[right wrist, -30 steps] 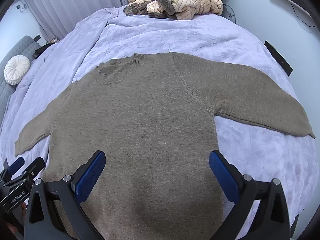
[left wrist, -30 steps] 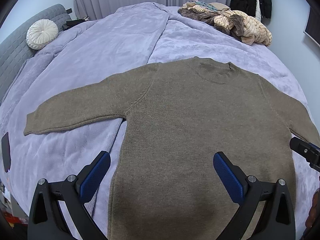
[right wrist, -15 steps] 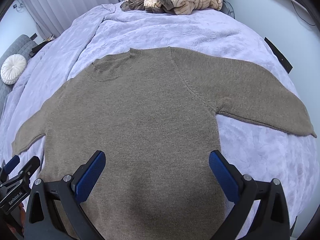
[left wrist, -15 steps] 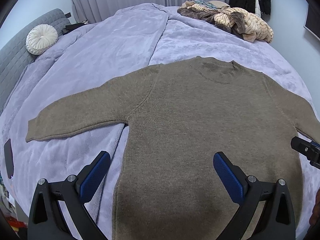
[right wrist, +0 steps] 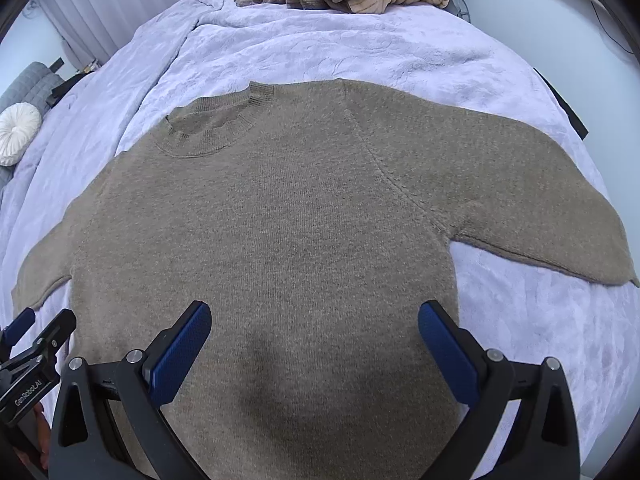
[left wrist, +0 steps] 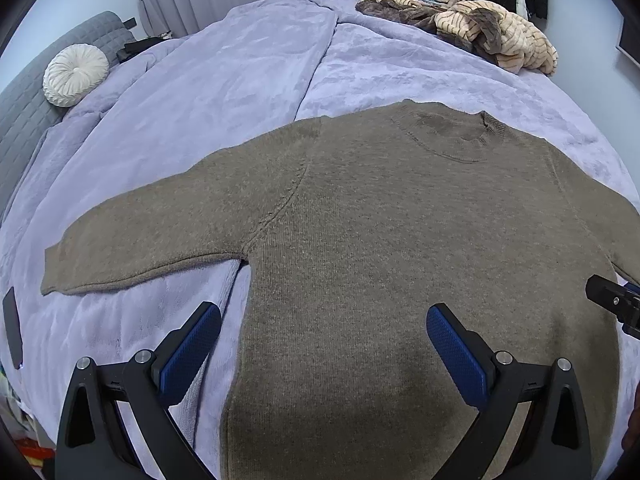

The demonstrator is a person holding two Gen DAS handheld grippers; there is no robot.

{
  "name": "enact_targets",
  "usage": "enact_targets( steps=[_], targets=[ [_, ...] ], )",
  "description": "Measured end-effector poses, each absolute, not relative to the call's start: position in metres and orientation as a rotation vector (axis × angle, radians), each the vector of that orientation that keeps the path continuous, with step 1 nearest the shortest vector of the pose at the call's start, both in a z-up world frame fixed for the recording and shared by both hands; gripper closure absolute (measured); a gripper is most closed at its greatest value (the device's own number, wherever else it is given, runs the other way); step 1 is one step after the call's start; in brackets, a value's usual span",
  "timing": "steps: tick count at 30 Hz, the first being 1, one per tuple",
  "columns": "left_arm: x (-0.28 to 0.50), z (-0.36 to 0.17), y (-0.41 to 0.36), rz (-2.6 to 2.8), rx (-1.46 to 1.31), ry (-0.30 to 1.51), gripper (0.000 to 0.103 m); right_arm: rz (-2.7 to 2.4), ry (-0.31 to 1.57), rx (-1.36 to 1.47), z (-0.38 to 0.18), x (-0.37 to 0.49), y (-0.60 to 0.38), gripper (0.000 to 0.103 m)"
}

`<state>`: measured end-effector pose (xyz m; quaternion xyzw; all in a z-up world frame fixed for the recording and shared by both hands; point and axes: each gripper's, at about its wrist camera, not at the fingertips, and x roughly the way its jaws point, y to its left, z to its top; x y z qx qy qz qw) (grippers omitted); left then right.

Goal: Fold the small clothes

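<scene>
An olive-brown knit sweater [left wrist: 380,240] lies flat on the lavender bed cover, neck away from me, both sleeves spread out; it also fills the right wrist view [right wrist: 280,220]. My left gripper [left wrist: 324,344] is open and empty, above the sweater's lower left part near its left edge. My right gripper [right wrist: 314,340] is open and empty, above the sweater's lower right part. The left sleeve [left wrist: 140,236] reaches left; the right sleeve [right wrist: 540,200] reaches right. The sweater's hem is hidden below the frames.
The lavender bed cover [left wrist: 224,92] spreads all round. A pile of striped cream and brown clothes [left wrist: 480,28] lies at the far right corner. A round white cushion [left wrist: 76,76] rests by the grey headboard [left wrist: 20,112] at the left. Curtains hang behind.
Both grippers have moved forward over the sweater, which looks larger and closer in both views. Both stay open and the sweater has not moved.
</scene>
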<state>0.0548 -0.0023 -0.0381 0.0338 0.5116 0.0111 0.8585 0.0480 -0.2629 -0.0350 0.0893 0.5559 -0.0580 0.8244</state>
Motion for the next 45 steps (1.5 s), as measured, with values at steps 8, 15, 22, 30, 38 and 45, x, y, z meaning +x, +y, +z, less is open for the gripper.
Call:
enact_targets(
  steps=[8,15,22,30,38,45],
  targets=[
    [0.068,-0.046,-0.002,0.027,0.072,1.092,0.000,-0.122,1.205,0.182,-0.045,0.061,-0.261,0.000],
    [0.075,-0.052,0.001,0.029,0.065,1.105,0.000,-0.127,1.219,0.178,-0.048,0.067,-0.261,0.000],
    [0.079,-0.053,0.002,0.029,0.060,1.108,0.000,-0.128,1.223,0.174,-0.049,0.071,-0.259,0.000],
    [0.086,-0.056,0.007,0.027,0.054,1.111,0.000,-0.129,1.224,0.170,-0.050,0.076,-0.255,0.000],
    [0.088,-0.058,0.009,0.015,0.045,1.114,0.000,-0.133,1.223,0.167,-0.049,0.078,-0.252,0.000],
    [0.087,-0.061,0.014,-0.002,0.023,1.113,0.000,-0.138,1.217,0.153,-0.044,0.075,-0.248,0.000]
  ],
)
